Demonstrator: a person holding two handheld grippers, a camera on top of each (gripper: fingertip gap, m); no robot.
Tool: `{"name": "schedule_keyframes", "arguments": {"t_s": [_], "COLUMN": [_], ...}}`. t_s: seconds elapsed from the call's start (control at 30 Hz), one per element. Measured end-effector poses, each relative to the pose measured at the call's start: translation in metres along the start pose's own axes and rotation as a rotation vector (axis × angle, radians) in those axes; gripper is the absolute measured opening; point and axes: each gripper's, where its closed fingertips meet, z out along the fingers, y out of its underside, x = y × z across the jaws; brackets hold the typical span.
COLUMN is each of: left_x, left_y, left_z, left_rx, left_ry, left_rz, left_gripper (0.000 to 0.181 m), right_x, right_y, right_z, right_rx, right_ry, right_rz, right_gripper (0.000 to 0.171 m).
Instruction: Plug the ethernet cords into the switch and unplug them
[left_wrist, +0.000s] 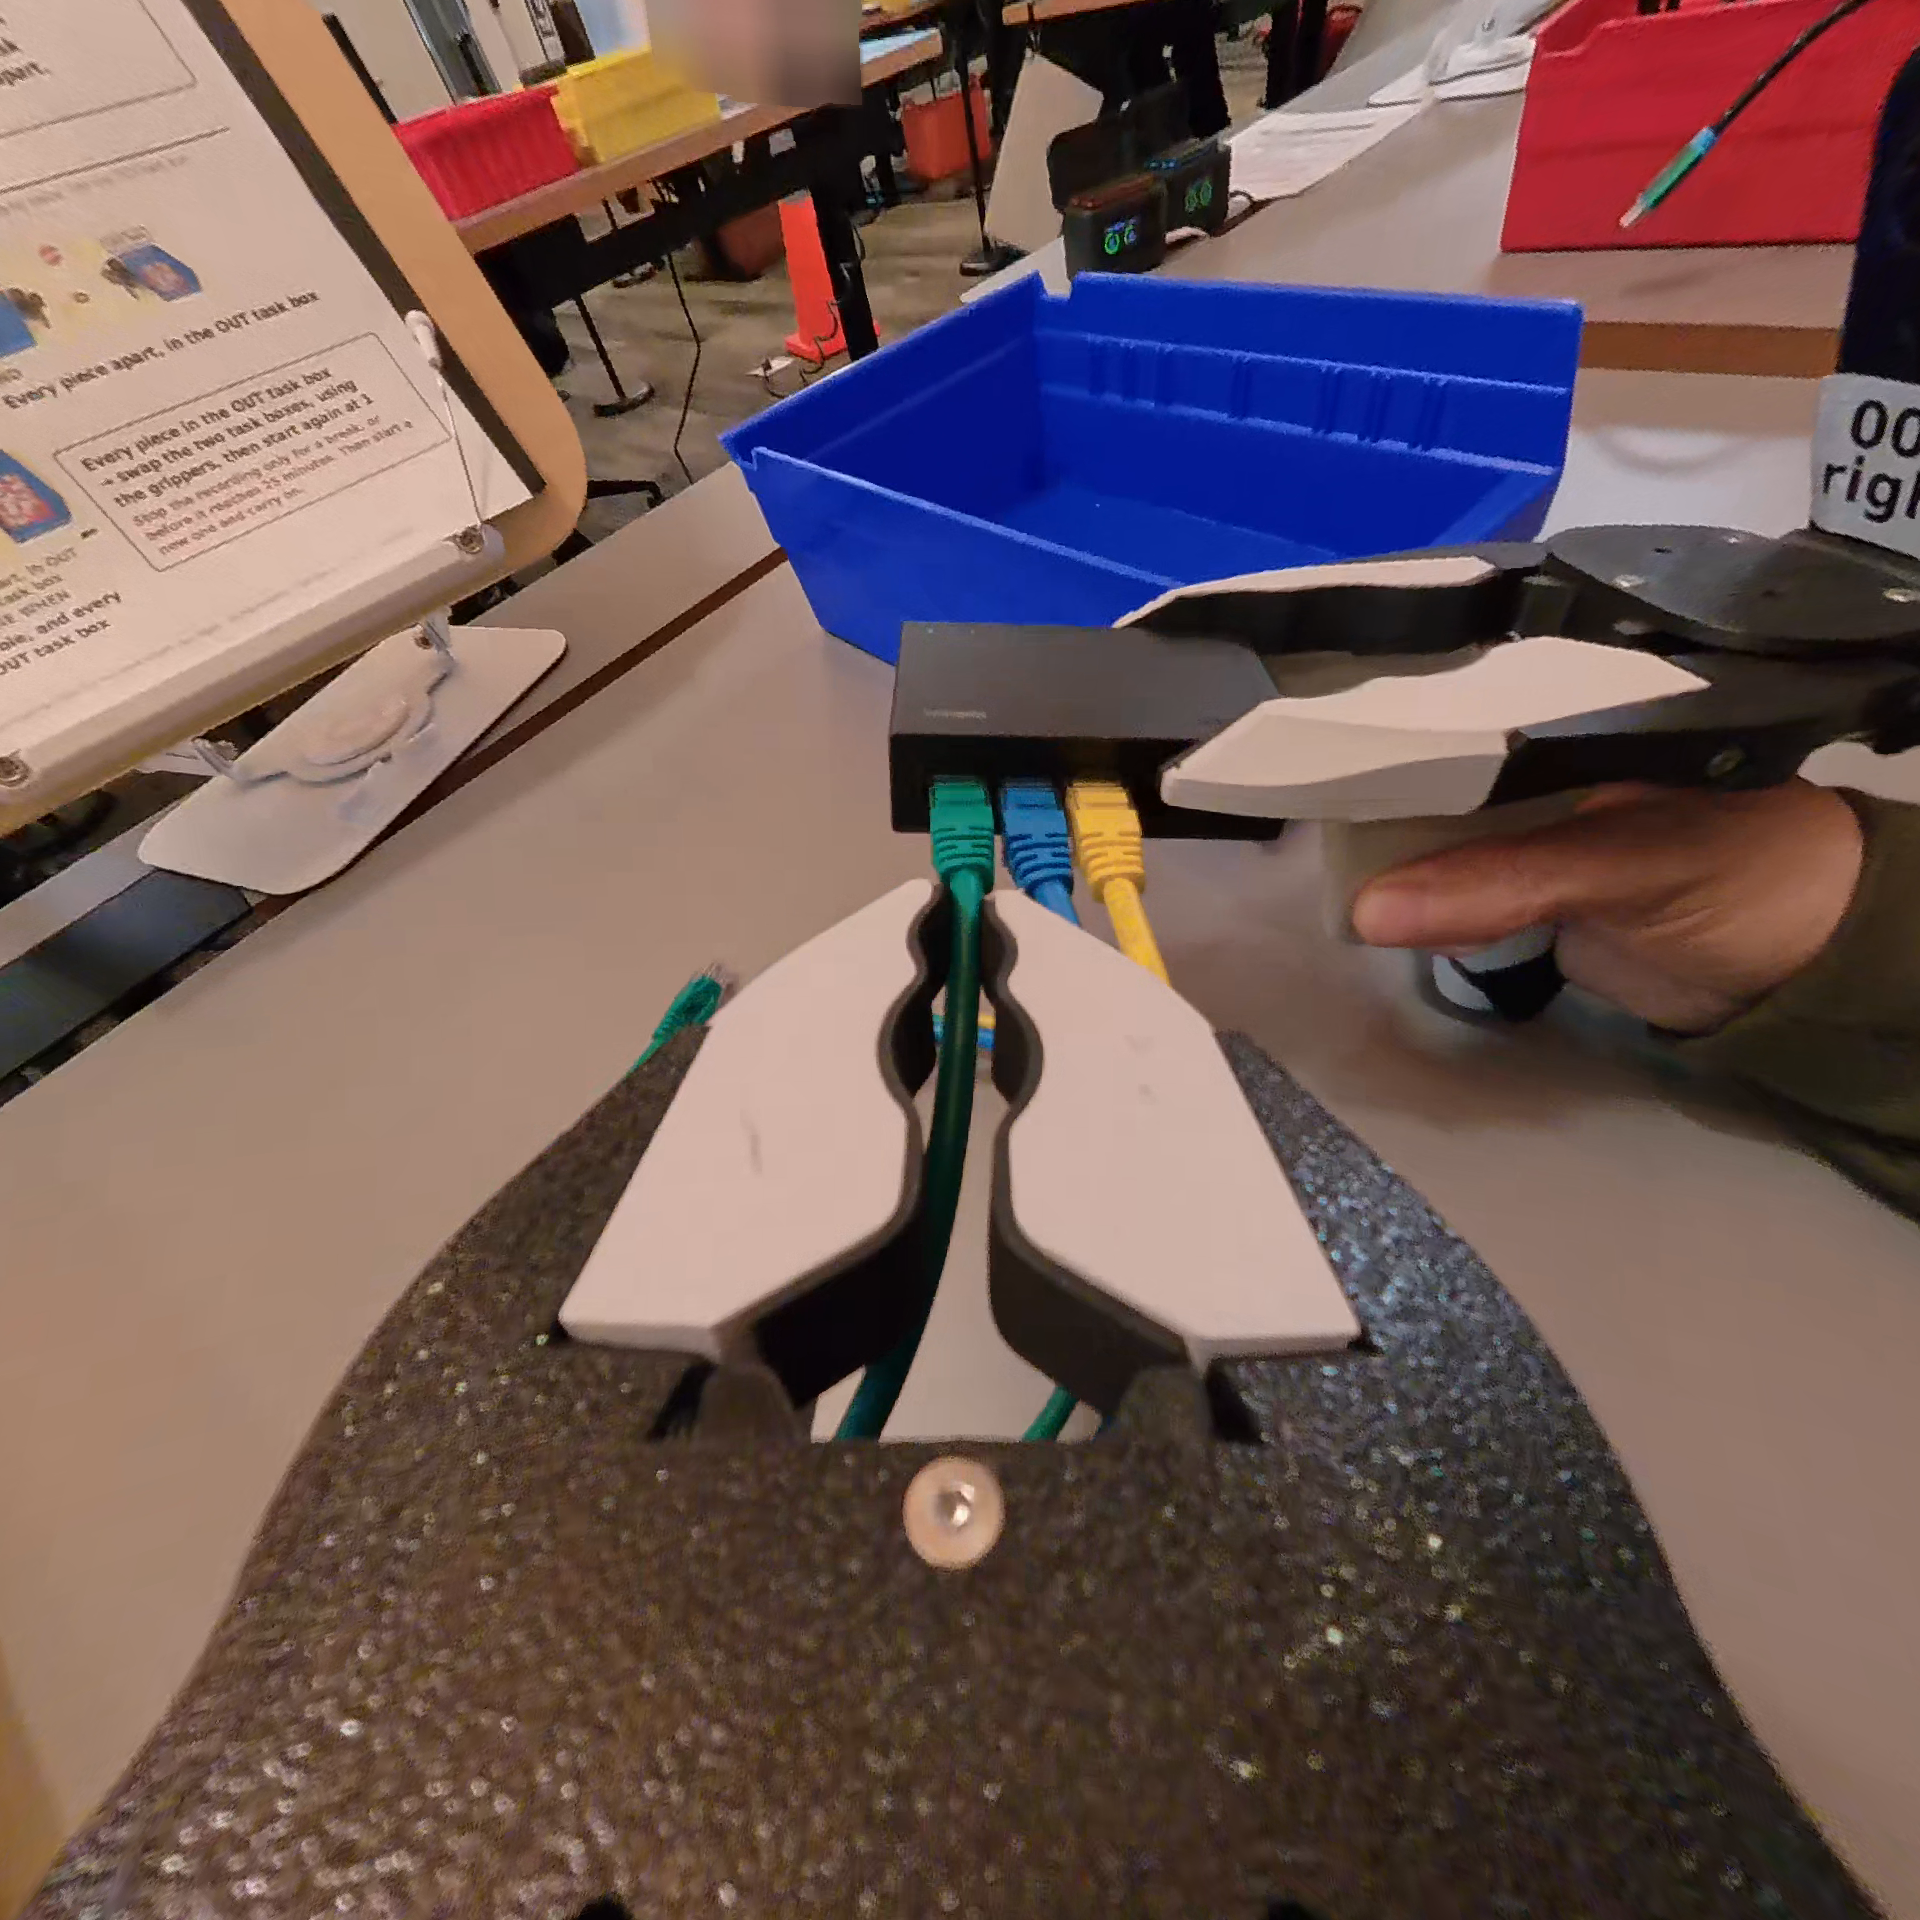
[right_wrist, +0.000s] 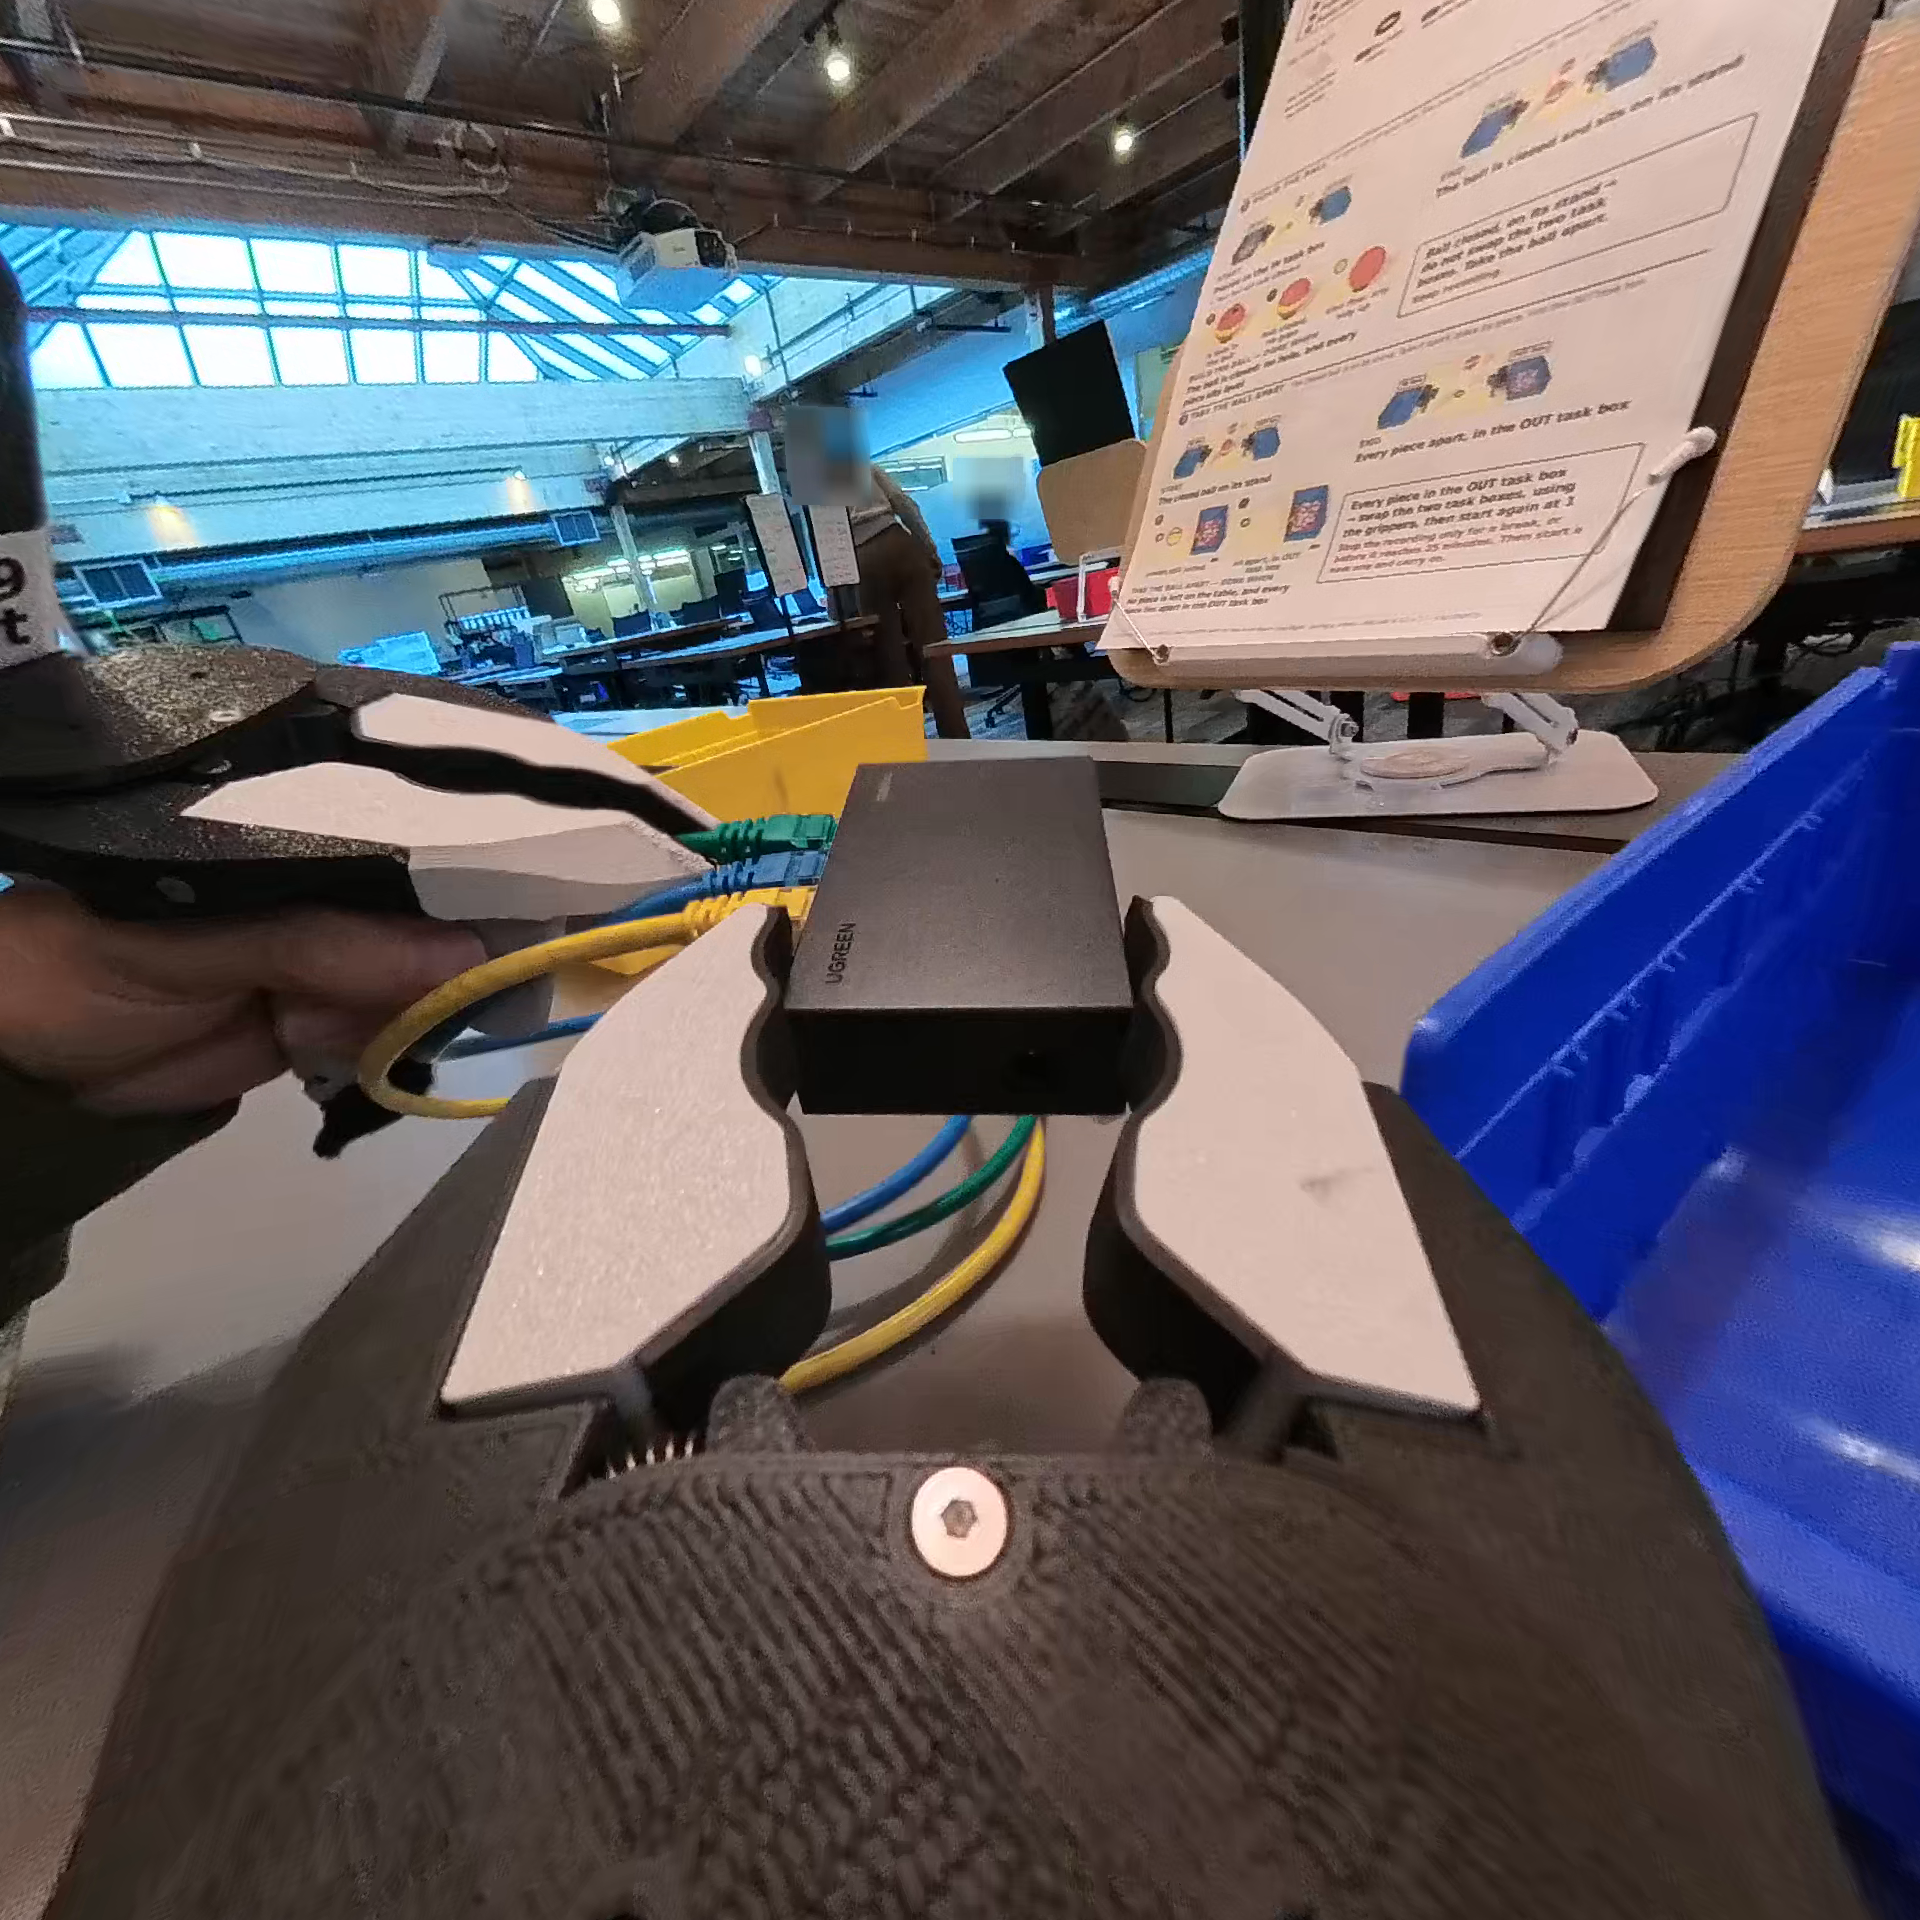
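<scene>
On the counter (left_wrist: 520, 1039), just in front of the blue bin (left_wrist: 1153, 457), we hold the black switch (right_wrist: 961, 925) raised, the right gripper (right_wrist: 956, 997) with its fingers pinching its end. Green, blue and yellow cords are all plugged in. Our left gripper (left_wrist: 961, 935) has its fingers pressed around the green cord (left_wrist: 961, 1039) just behind its plug (left_wrist: 961, 821). If we pull on the cord with the latch unpressed, we judge the switch could twist from our hold, or the fingers slide along the jacket.
</scene>
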Motion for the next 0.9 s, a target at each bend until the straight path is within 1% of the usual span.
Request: {"name": "schedule_keyframes", "arguments": {"t_s": [0.17, 0.23, 0.3, 0.37, 0.47, 0.57, 0.8, 0.9], "left_x": [0.001, 0.0, 0.0, -0.001, 0.001, 0.004, 0.012, 0.012], "left_y": [-0.001, -0.003, -0.001, 0.004, -0.003, -0.006, 0.004, -0.002], "left_z": [-0.003, -0.003, -0.001, 0.006, 0.01, 0.01, 0.001, -0.009], "left_rx": [0.0, 0.013, 0.002, -0.031, -0.002, 0.017, -0.022, -0.03], "left_ry": [0.077, 0.077, 0.081, 0.037, -0.032, -0.05, 0.086, 0.156], "left_rz": [0.037, 0.061, 0.034, 0.069, 0.125, 0.138, -0.103, -0.223], "left_gripper": [0.004, 0.004, 0.005, 0.005, 0.006, 0.006, 0.006, 0.007], "right_x": [-0.004, -0.004, -0.001, 0.004, 0.01, 0.012, 0.013, 0.008], "right_y": [-0.002, -0.002, -0.003, -0.005, -0.01, -0.012, -0.012, -0.01], "right_z": [-0.001, -0.001, -0.001, -0.002, -0.007, -0.009, -0.009, -0.007], "right_rx": [0.016, 0.023, 0.027, 0.046, 0.086, 0.104, 0.109, 0.088], "right_ry": [-0.024, -0.028, -0.004, 0.027, 0.045, 0.038, 0.015, -0.003], "right_rz": [-0.003, 0.002, -0.004, -0.008, 0.026, 0.049, 0.075, 0.048], "right_gripper": [0.063, 0.063, 0.062, 0.062, 0.062, 0.062, 0.062, 0.062]}}
